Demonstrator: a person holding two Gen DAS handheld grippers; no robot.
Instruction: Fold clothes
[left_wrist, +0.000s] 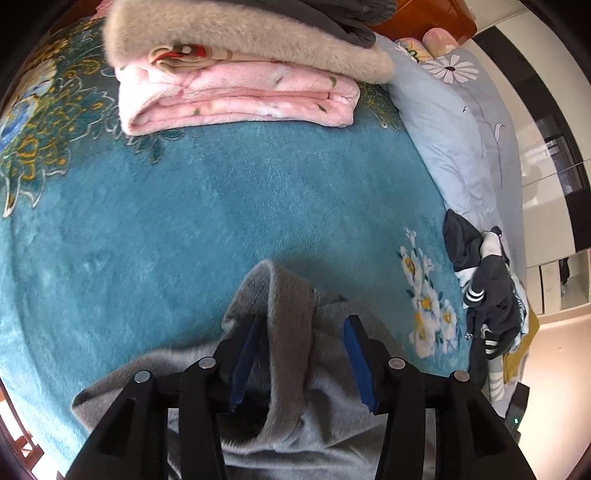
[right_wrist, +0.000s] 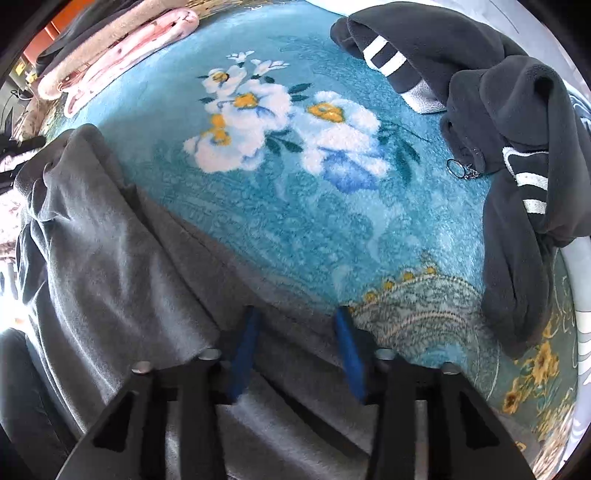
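- While the grey garment is lying crumpled at the near edge of the teal floral blanket, both grippers are hanging directly over it, fingers pointing out across the bed.
- The left gripper is standing with its jaws wide apart, and a raised ridge of the grey fleece is poking up between the blue pads; the cloth is sitting in the gap, though nothing is pinching it.
- The right gripper is likewise spread wide, straddling a diagonal fold of the garment near its edge, where the fabric is giving way to blanket.
- The relation that matters: in the right wrist view the garment's long axis is running from the lower middle up toward the upper left, so most of it is lying to the left of the right fingers; the left gripper is looking the better placed, since the ridge is already within its reach.
- A dark striped hoodie is waiting in a heap well apart on the right side, and folded blankets are stacked at the far end.
- The garment's near end is running out of frame beneath the gripper bodies, so its full outline, and which part is which, is hard to make out.
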